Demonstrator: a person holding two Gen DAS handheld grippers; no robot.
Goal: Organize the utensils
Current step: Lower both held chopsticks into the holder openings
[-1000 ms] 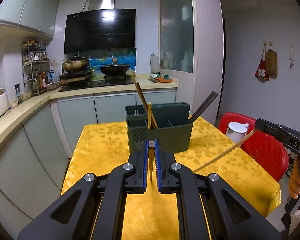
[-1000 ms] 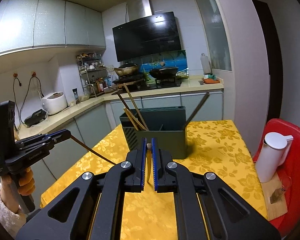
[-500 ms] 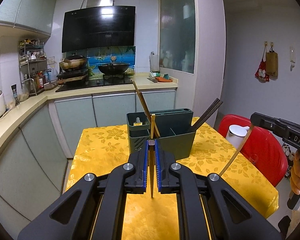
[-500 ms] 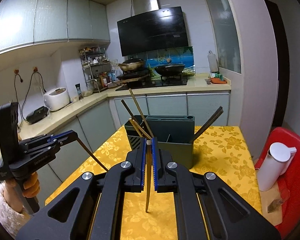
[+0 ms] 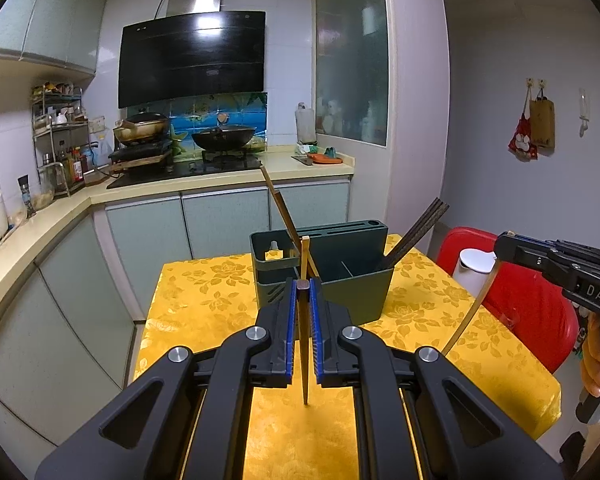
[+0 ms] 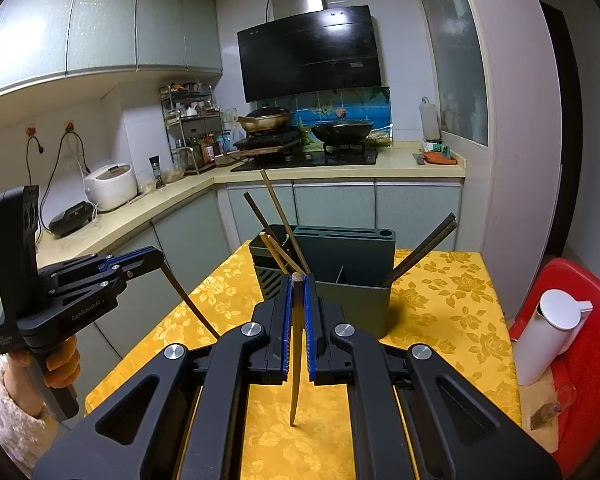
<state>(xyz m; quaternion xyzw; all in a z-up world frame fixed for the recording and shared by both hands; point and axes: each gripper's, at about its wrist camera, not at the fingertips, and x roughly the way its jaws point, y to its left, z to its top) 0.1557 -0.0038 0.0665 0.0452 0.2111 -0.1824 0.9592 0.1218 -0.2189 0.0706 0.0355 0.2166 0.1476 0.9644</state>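
Observation:
A dark green utensil holder (image 5: 332, 276) (image 6: 352, 280) stands on the yellow tablecloth with several chopsticks leaning in its compartments. My left gripper (image 5: 303, 286) is shut on a brown chopstick (image 5: 304, 352) that hangs downward above the table; it also shows in the right wrist view (image 6: 188, 300) held by the left gripper (image 6: 156, 258). My right gripper (image 6: 299, 278) is shut on a light wooden chopstick (image 6: 295, 364) that points down; in the left wrist view it (image 5: 470, 316) hangs from the right gripper (image 5: 504, 242). Both grippers are in front of the holder.
A red chair (image 6: 584, 320) with a white jug (image 6: 552, 340) stands right of the table. Dark chopsticks (image 5: 416, 236) lean out of the holder's right side. Kitchen counters with a stove (image 5: 188, 164) and a rice cooker (image 6: 110, 186) run behind and left.
Both grippers have risen and their chopsticks have swung from slanted to nearly vertical, tips down. The holder now looks lower and slightly farther in both views.

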